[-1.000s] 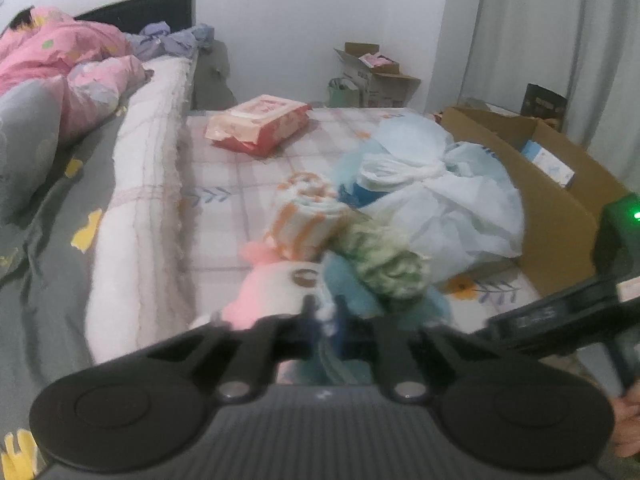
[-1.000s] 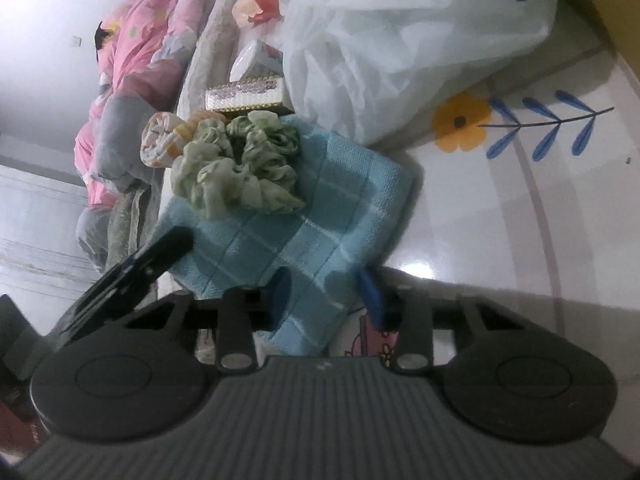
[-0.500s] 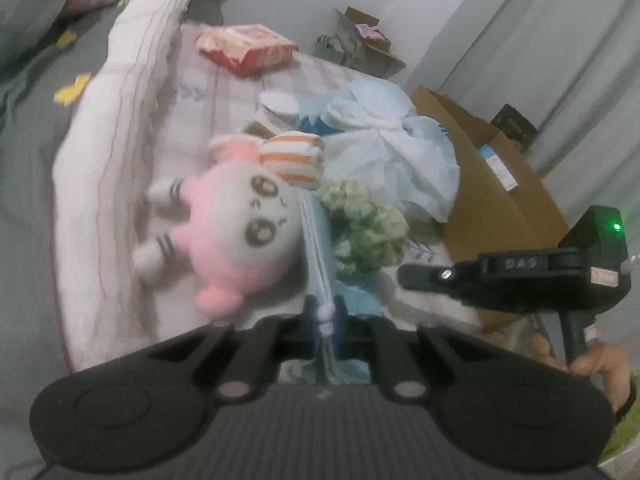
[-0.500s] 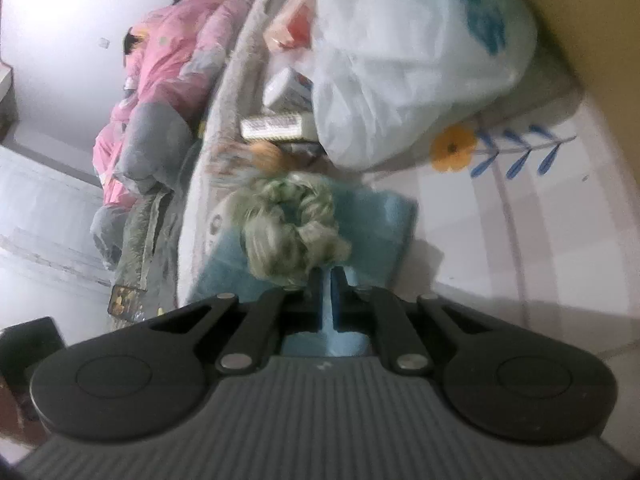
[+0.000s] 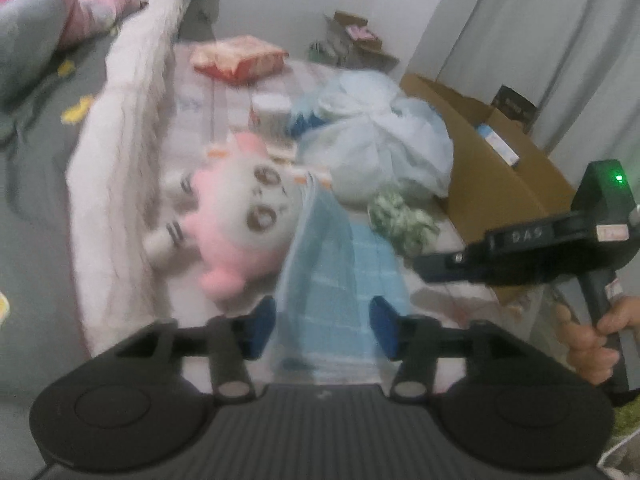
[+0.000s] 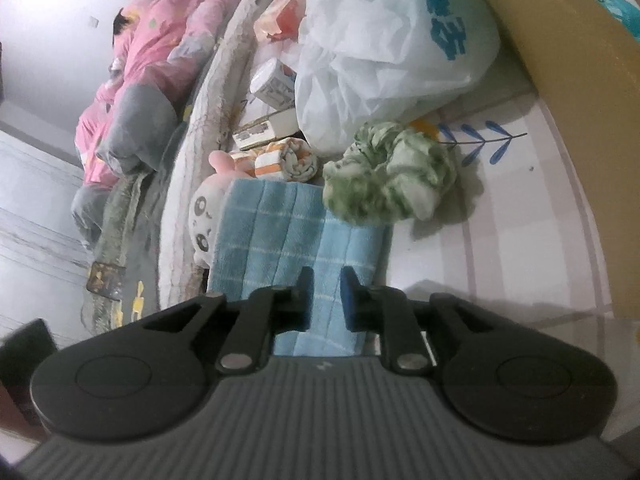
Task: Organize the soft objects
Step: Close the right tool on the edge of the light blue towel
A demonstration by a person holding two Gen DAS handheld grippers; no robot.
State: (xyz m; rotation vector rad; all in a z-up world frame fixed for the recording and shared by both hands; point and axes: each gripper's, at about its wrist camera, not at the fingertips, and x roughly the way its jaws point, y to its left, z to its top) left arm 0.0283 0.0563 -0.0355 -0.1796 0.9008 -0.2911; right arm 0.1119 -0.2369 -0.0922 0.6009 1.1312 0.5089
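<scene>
The blue towel lies on the bed (green scrunchie at its edge), between both grippers' opening fingers: left gripper wide, right gripper narrow.

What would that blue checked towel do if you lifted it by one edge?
The blue checked towel would probably droop, since it already lies in soft folds. The green scrunchie at its far edge might slide off. It looks light.

Folded blue checked towel on bed, green scrunchie touching, pink plush beside
</scene>
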